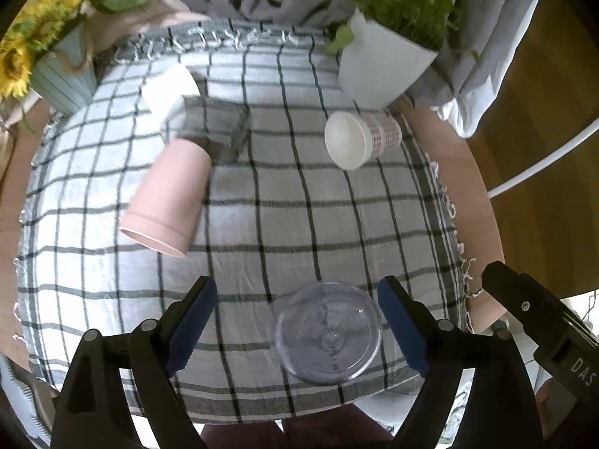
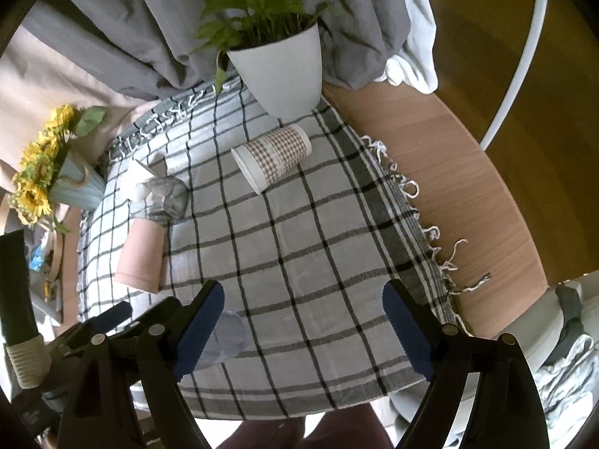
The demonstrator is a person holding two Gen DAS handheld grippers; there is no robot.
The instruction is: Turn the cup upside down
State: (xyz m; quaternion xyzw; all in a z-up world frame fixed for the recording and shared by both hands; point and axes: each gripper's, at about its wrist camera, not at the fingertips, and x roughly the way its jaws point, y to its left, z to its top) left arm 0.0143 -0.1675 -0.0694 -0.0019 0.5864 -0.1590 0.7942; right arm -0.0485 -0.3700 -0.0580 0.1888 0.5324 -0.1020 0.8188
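Both grippers hanging wide open over the checked cloth [image 2: 299,262], gripping nothing.

Left gripper [image 1: 297,323] is hovering with blue pads [image 1: 192,327] spread, and the clear cup [image 1: 328,332] is standing between them on the cloth's near edge, closer to the right pad, seemingly untouched. Right gripper [image 2: 303,331] is hanging beside it, fingers parted over bare cloth. Farther out, a pink cup [image 1: 166,198] is lying on its side at left, a glass [image 2: 168,198] and white cup [image 1: 170,88] beyond it. The checked paper cup [image 2: 271,157] is lying at right, near the white planter [image 2: 280,75]. Sunflowers [image 2: 37,172] are sitting far left.
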